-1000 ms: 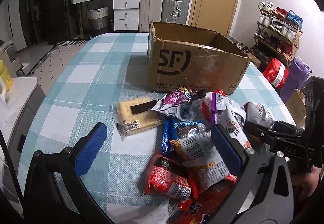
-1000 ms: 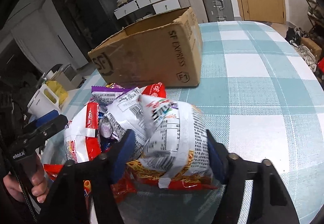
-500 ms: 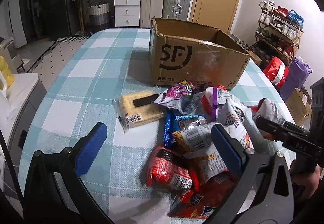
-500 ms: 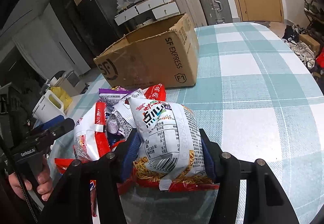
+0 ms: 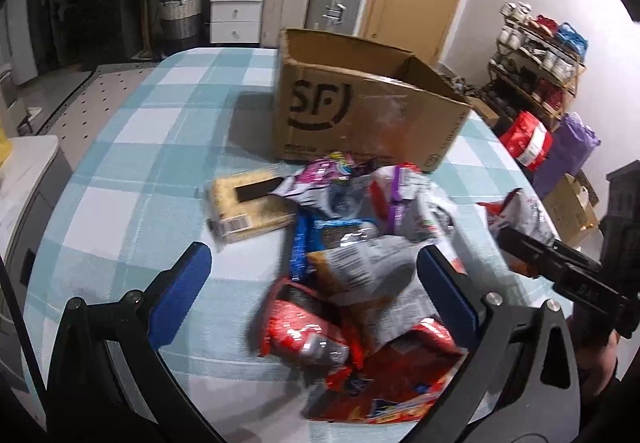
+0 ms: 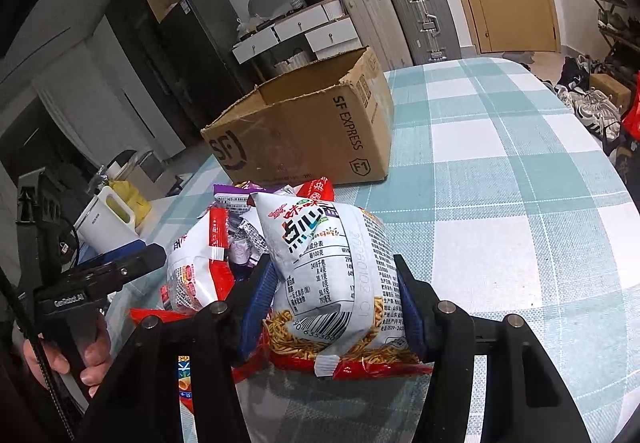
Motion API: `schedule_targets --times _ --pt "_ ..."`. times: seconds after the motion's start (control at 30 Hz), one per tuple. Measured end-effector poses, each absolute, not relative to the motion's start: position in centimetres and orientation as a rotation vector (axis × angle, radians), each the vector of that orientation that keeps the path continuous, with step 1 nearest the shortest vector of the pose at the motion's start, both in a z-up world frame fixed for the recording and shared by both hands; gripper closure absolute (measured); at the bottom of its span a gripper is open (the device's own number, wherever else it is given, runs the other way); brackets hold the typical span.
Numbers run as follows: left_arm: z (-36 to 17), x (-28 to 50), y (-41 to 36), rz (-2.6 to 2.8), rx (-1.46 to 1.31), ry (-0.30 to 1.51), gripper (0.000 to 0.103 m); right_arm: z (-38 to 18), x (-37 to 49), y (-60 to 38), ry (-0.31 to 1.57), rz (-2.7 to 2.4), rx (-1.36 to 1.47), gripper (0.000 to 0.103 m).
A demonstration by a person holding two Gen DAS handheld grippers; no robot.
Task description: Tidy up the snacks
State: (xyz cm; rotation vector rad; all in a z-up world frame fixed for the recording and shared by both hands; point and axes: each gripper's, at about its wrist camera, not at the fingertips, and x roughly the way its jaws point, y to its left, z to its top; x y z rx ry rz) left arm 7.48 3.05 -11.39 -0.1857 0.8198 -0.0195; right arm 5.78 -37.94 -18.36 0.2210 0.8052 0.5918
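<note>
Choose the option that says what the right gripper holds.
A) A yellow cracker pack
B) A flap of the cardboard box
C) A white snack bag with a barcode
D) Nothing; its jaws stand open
C: in the right wrist view the right gripper has its blue pads pressed on both sides of the white snack bag, barcode facing the camera, with the box standing apart behind it.

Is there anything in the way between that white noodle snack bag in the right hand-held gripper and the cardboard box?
Nothing visible blocks it. The right hand-held gripper is clamped on the noodle snack bag, and the open-topped cardboard box stands beyond it on the checked tablecloth. Only the low snack pile lies between, slightly to the left.
</note>
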Motion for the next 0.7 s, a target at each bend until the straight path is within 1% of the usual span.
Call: schedule_targets --times 0.47,0.57,0.6,0.63,0.67,0.7 --pt "-12.7 10.8 -0.3 -0.113 -0.163 0.901 0.002 -18.3 5.2 -38.9 0.795 0.589 0.231 0.046" --pt "-13.4 11.4 -0.3 -0.144 -0.193 0.928 0.016 -18.4 5.3 -39.0 0.797 0.587 0.236 0.046" --pt "-13.6 11.5 -0.2 -0.149 -0.198 0.932 0.023 -18.4 5.3 -39.1 0.798 0.586 0.238 0.046" --pt "-13.8 11.6 0.1 -0.173 -0.219 0.937 0.026 -18.4 5.3 -39.1 0.798 0.586 0.239 0.046" --pt "-14.0 11.6 0.2 -0.194 -0.234 0.941 0.032 -18.4 5.2 -39.2 0.799 0.587 0.239 0.046" --pt "-14.1 11.5 0.4 -0.223 -0.247 0.943 0.046 -18.4 5.2 -39.1 0.8 0.587 0.238 0.046"
